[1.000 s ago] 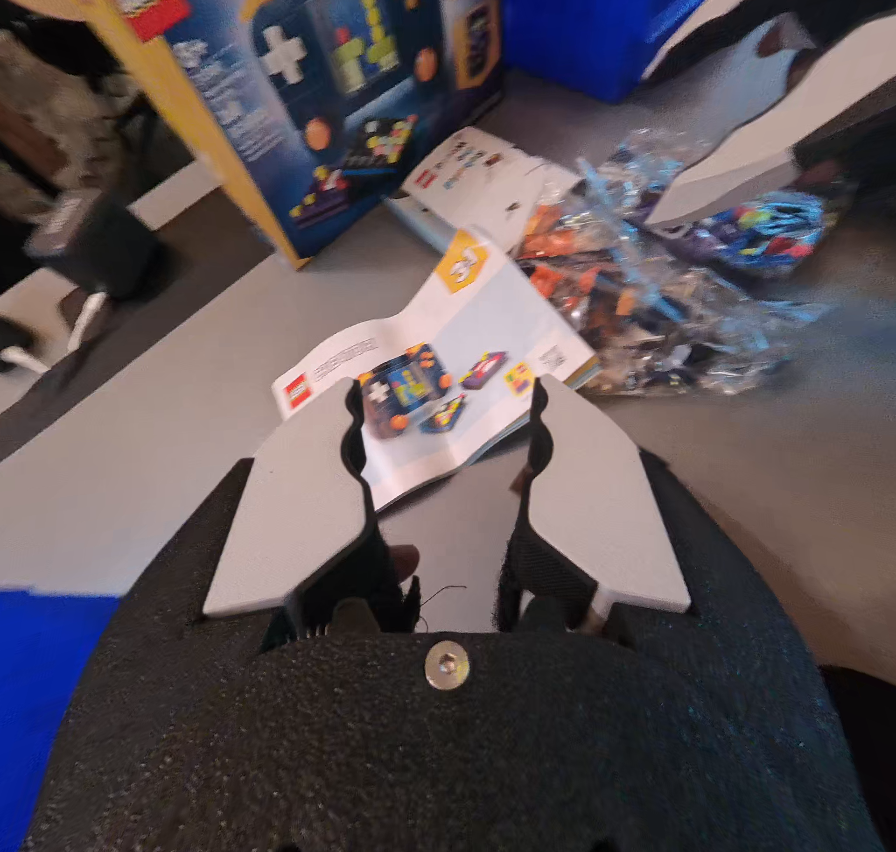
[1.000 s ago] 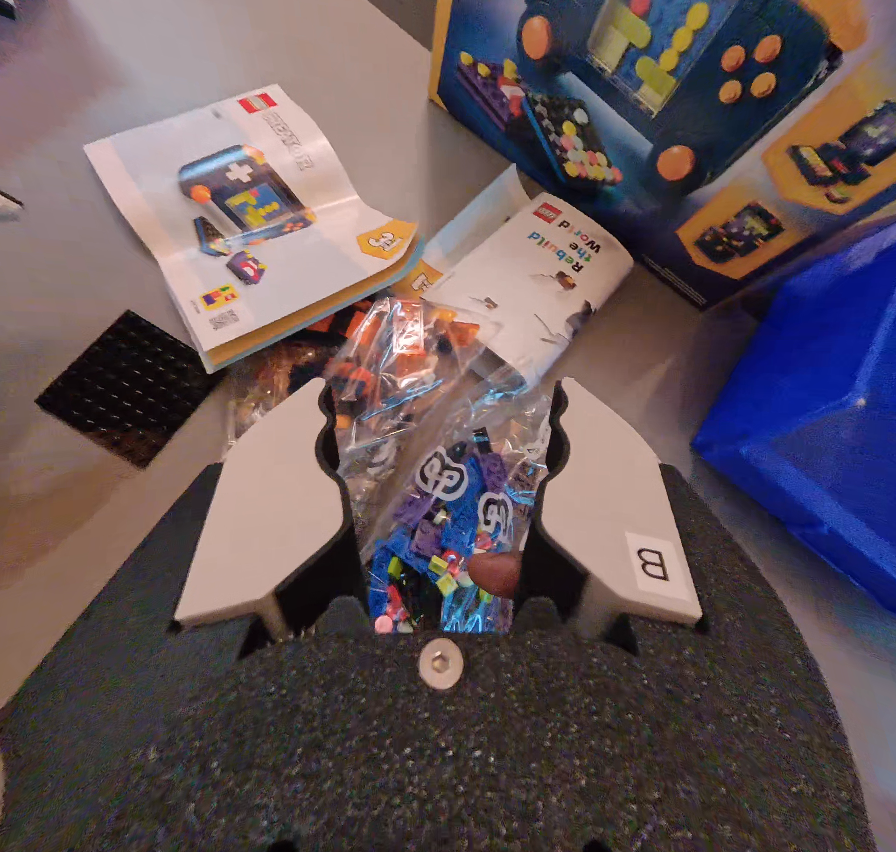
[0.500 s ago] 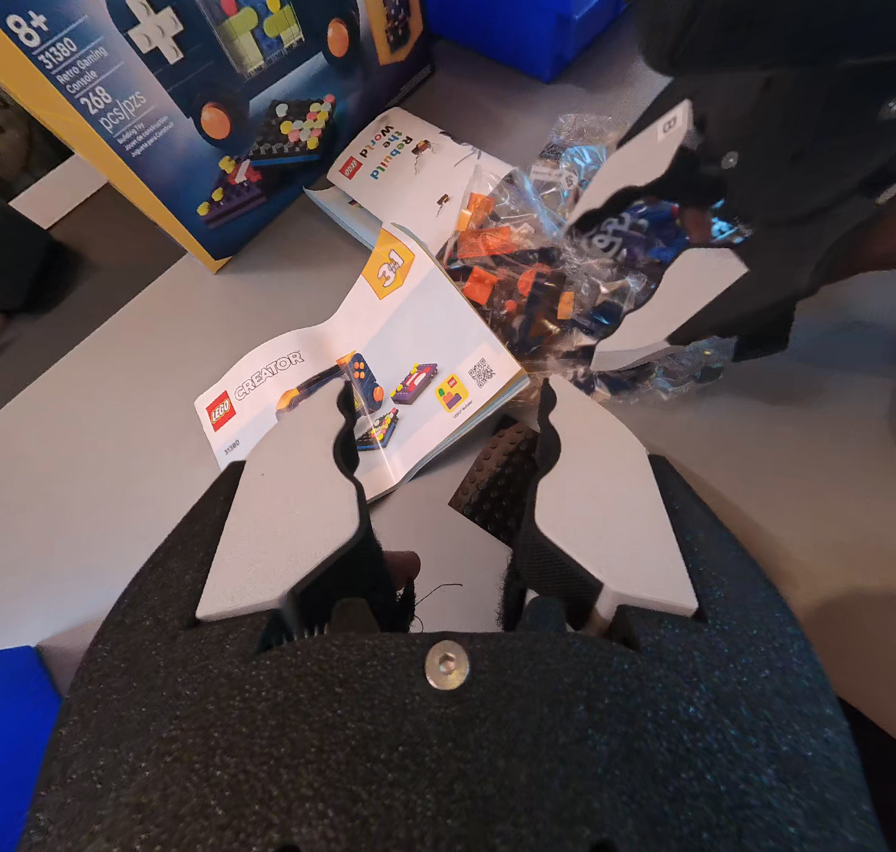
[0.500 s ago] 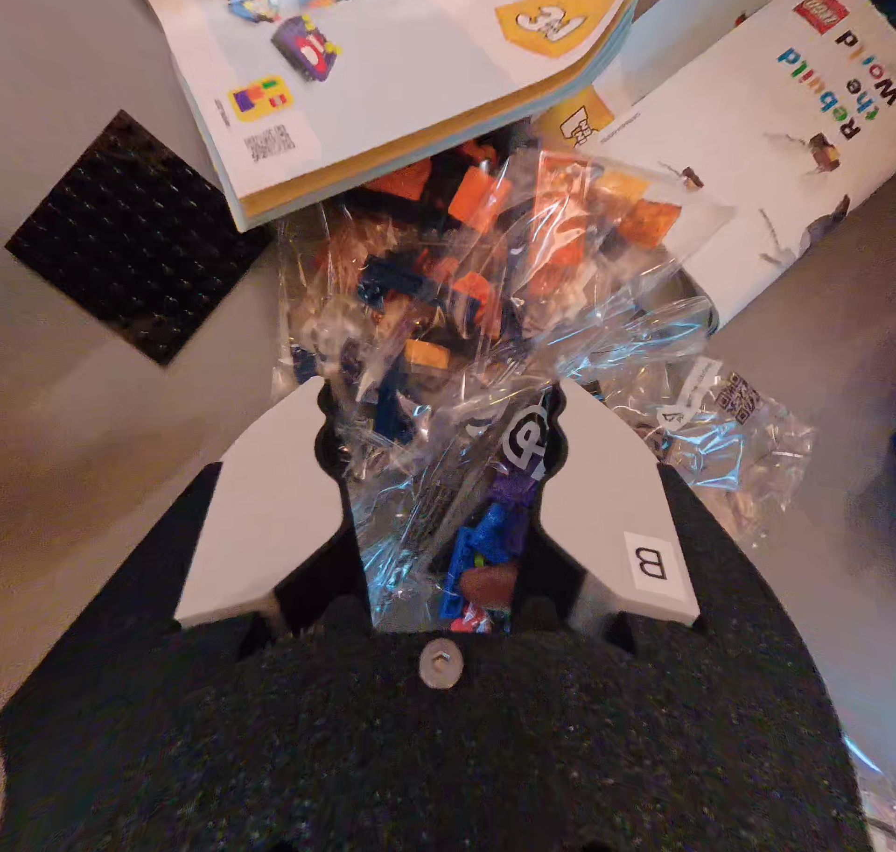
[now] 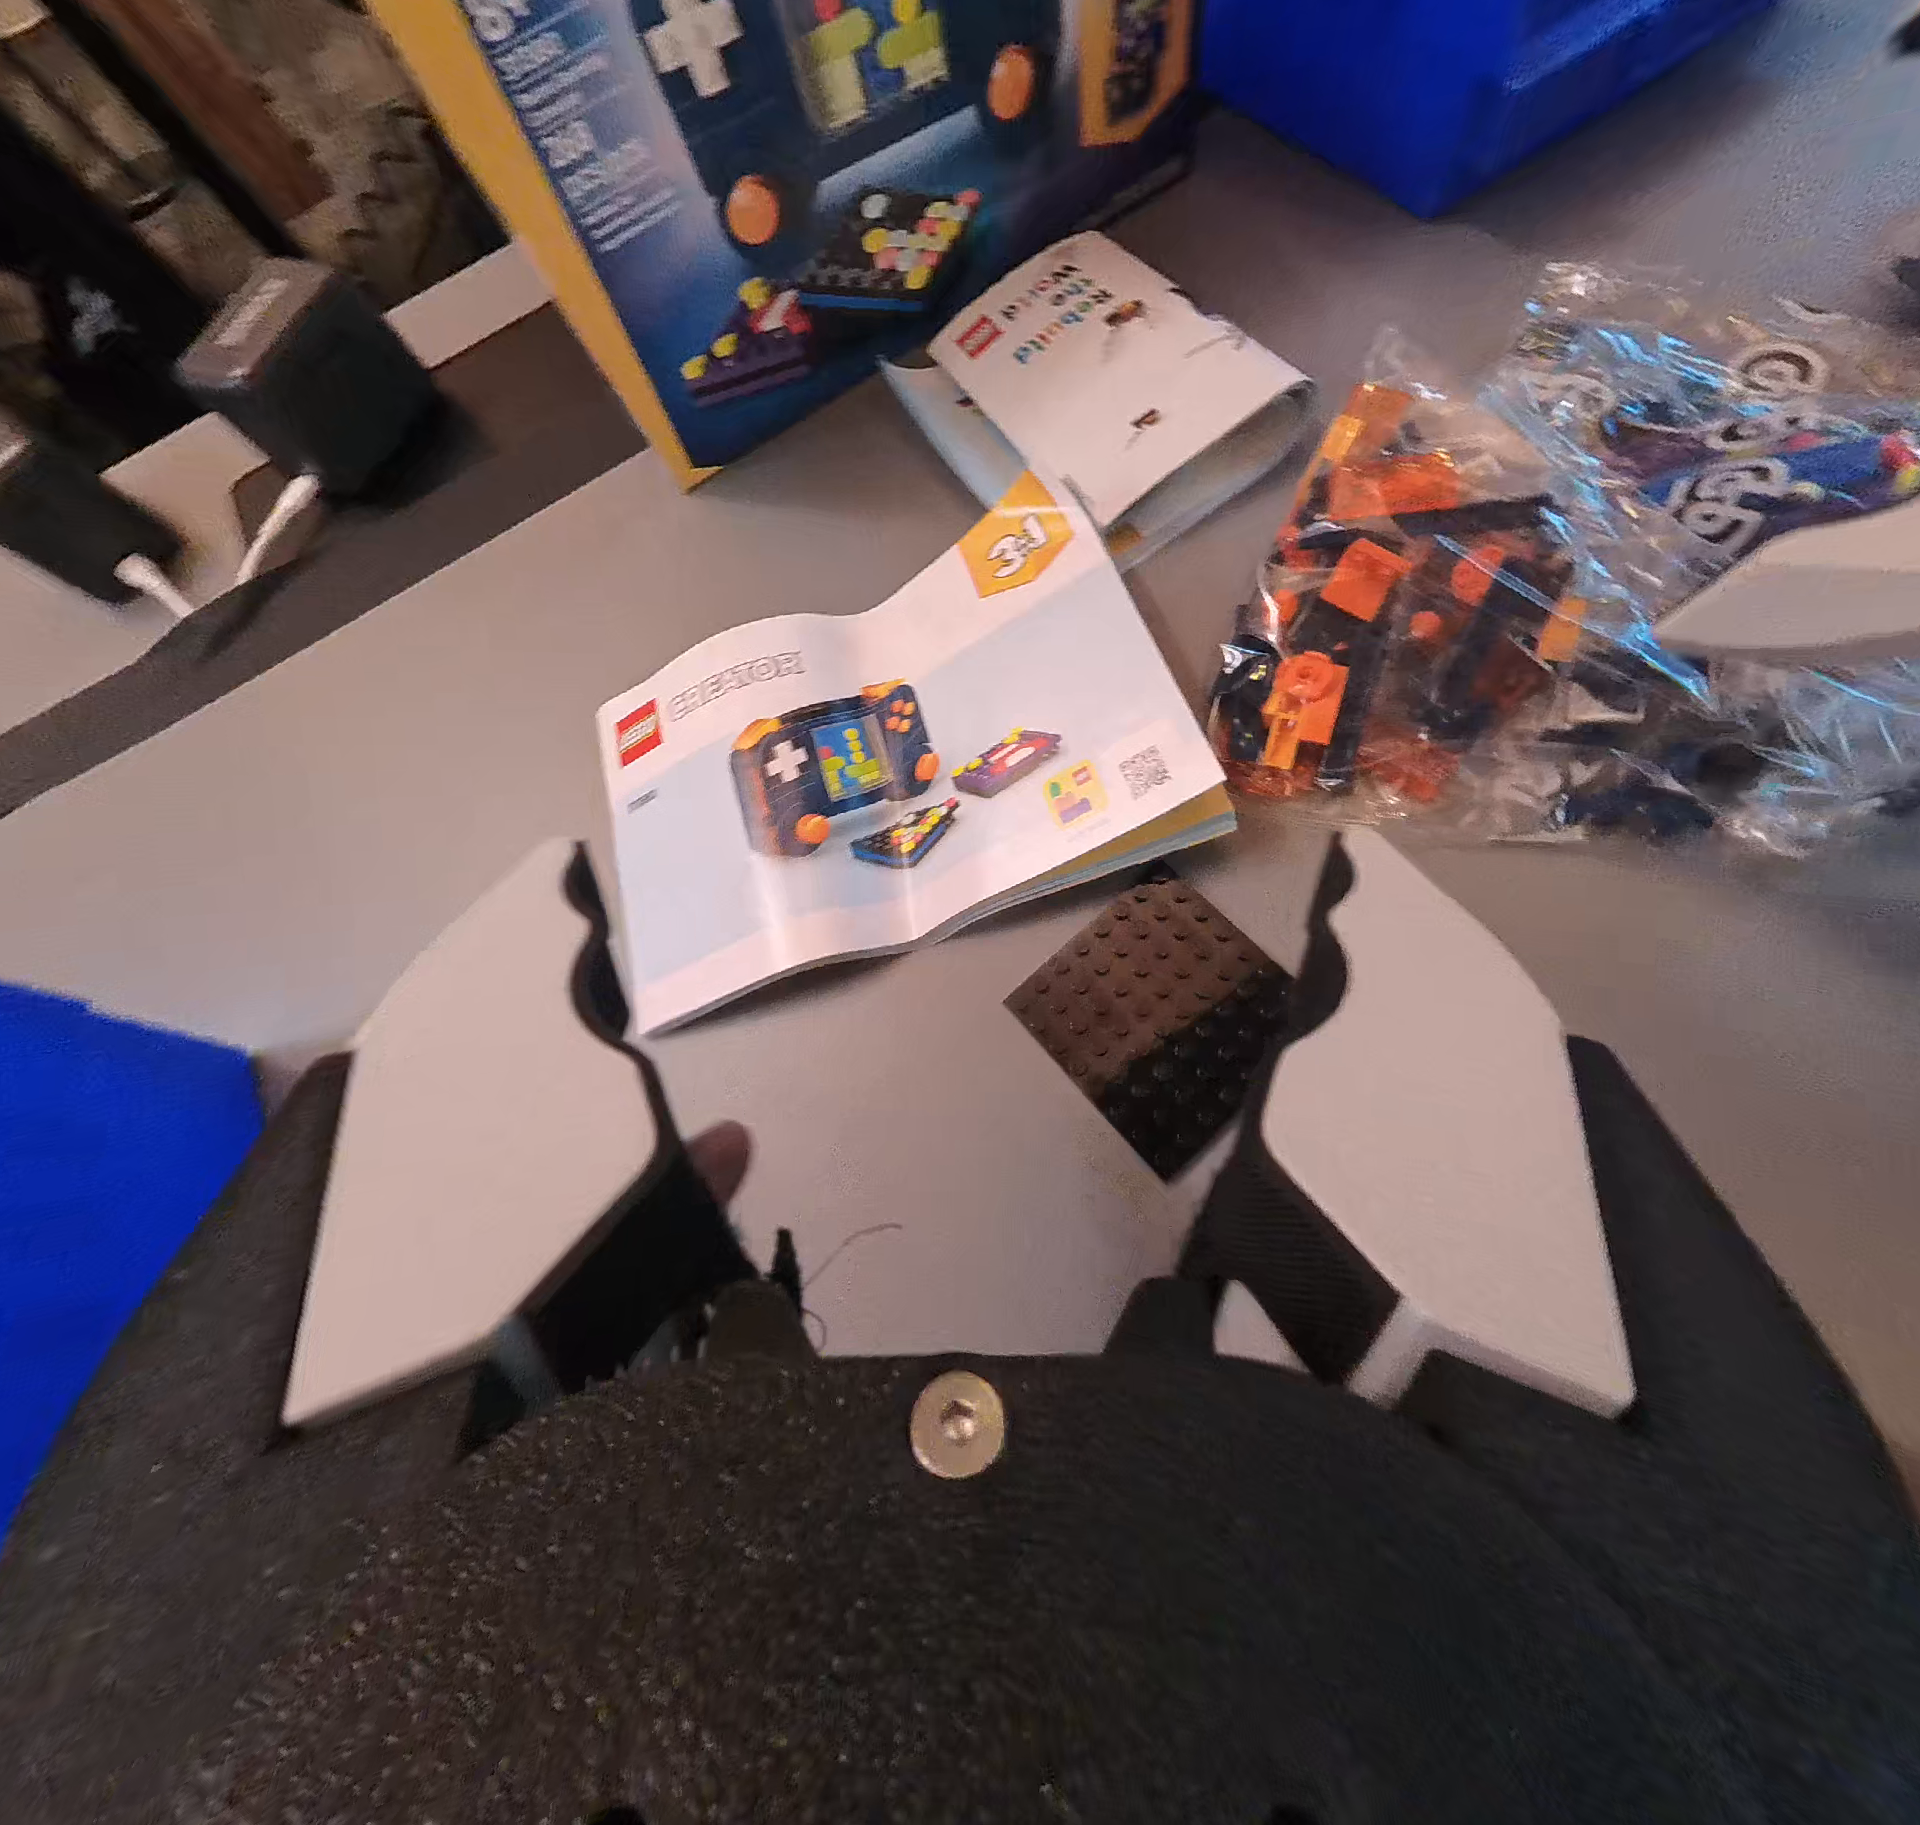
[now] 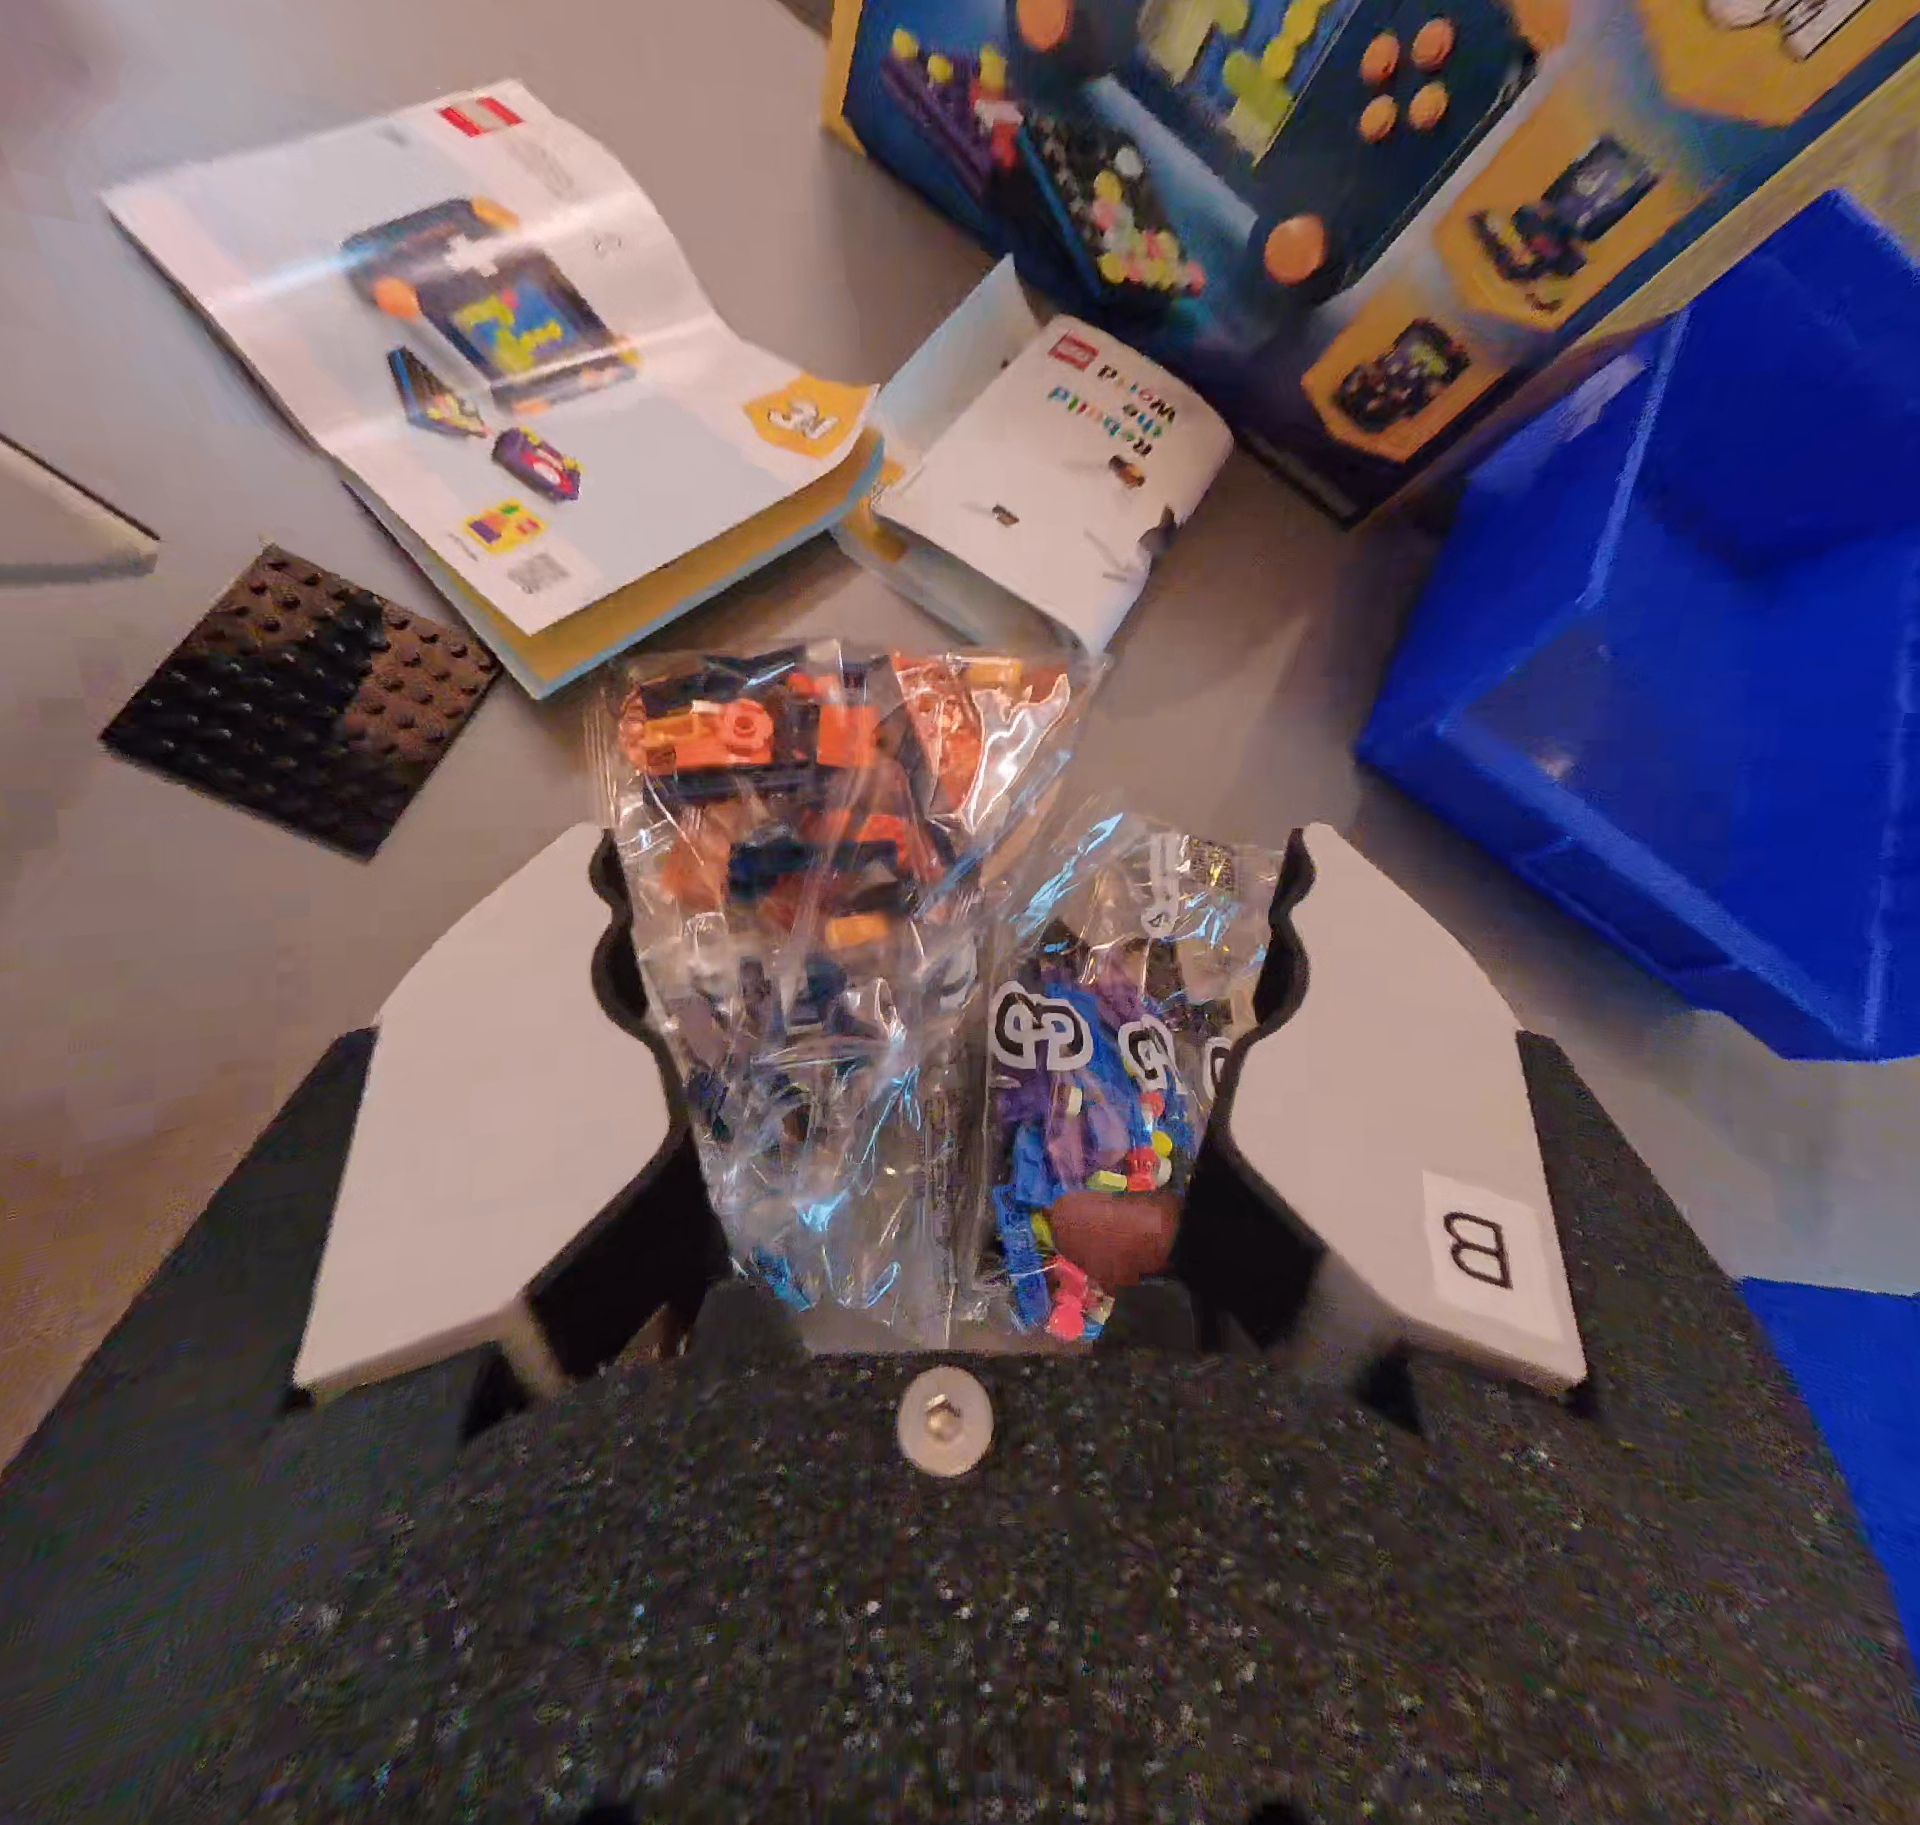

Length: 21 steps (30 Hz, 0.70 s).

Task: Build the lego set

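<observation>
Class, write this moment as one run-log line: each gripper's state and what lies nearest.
left gripper: open, over instruction booklet, black baseplate | right gripper: open, above clear brick bags

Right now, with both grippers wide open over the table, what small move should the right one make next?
Probably lower the right gripper and close on one bag: its fingers straddle the bag of orange bricks and the bag of blue bricks without pressing either.
</observation>
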### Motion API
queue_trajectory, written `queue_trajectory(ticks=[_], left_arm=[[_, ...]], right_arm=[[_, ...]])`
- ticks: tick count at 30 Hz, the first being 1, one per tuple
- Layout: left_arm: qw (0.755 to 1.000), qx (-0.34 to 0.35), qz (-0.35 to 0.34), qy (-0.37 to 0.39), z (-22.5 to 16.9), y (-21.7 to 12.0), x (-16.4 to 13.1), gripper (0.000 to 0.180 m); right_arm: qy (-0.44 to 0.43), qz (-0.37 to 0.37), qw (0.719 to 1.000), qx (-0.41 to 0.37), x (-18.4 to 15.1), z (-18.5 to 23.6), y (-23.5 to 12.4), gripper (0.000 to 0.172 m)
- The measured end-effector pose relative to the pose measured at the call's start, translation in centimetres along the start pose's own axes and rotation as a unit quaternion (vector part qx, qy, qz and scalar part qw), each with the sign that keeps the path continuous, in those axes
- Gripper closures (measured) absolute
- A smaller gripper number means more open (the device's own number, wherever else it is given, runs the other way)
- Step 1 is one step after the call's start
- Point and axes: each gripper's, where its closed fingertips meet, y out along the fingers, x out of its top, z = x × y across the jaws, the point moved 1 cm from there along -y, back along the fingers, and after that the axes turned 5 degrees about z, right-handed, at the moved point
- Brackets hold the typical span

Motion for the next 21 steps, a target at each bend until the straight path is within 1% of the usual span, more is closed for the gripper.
queue_trajectory(ticks=[1, 2, 4, 7, 9, 11, 16, 21], left_arm=[[1.0, 0.015, 0.0, -0.01, 0.3, -0.3, -0.1, 0.045], [0.999, 0.03, -0.003, -0.023, 0.7, -0.6, -0.2, 0.035], [0.997, 0.046, -0.034, -0.049, 1.1, -1.4, 0.2, 0.034], [0.989, 0.074, -0.1, -0.086, 1.9, -2.9, 0.8, 0.034], [0.984, 0.086, -0.121, -0.097, 2.0, -3.7, 0.7, 0.034], [0.984, 0.087, -0.123, -0.098, 1.5, -3.9, 0.3, 0.034], [0.983, 0.085, -0.134, -0.092, -0.5, -4.6, -0.5, 0.034], [0.98, 0.09, -0.154, -0.092, -3.1, -6.0, -1.2, 0.034]], right_arm=[[0.002, -0.006, 1.0, -0.015, 0.2, 0.0, -0.1, 0.049], [0.007, -0.01, 0.999, -0.032, 0.3, -0.2, -0.1, 0.038], [0.029, -0.016, 0.997, -0.071, 0.3, -0.9, -0.1, 0.025], [0.087, -0.062, 0.988, -0.111, 0.5, -1.9, -0.7, 0.024], [0.123, -0.087, 0.983, -0.107, 0.5, -1.7, -1.1, 0.025], [0.145, -0.104, 0.979, -0.099, 0.4, -1.3, -1.5, 0.025], [0.159, -0.118, 0.976, -0.087, -0.2, -0.2, -2.3, 0.025], [0.176, -0.156, 0.968, -0.089, -1.2, 0.3, -4.6, 0.025]])
